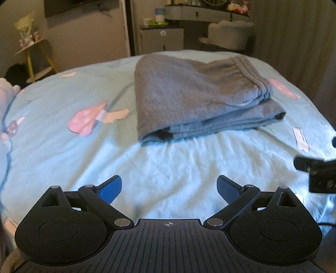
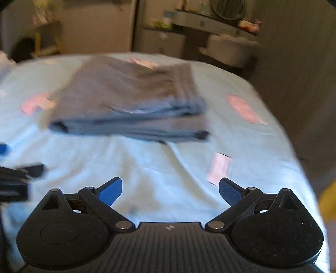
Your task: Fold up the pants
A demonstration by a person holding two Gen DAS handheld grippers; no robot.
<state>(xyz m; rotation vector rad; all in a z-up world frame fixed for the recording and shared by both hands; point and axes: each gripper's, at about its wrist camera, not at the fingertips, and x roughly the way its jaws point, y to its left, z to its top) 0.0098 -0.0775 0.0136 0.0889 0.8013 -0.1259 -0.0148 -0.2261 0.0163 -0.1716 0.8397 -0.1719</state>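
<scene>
Two grippers, your left gripper (image 1: 169, 189) and right gripper (image 2: 170, 190), hover jaws apart, empty, near the bed's (image 1: 168, 163) front edge; the gray sweatpants (image 1: 189, 94) lie folded mid-bed, apparently finished.

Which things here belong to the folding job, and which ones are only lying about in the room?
For the job:
- grey pants, folded on the bed sheet
- left gripper, jaws open
- right gripper, jaws open

Just lying about:
- grey chair
- yellow shelf
- dresser
</scene>
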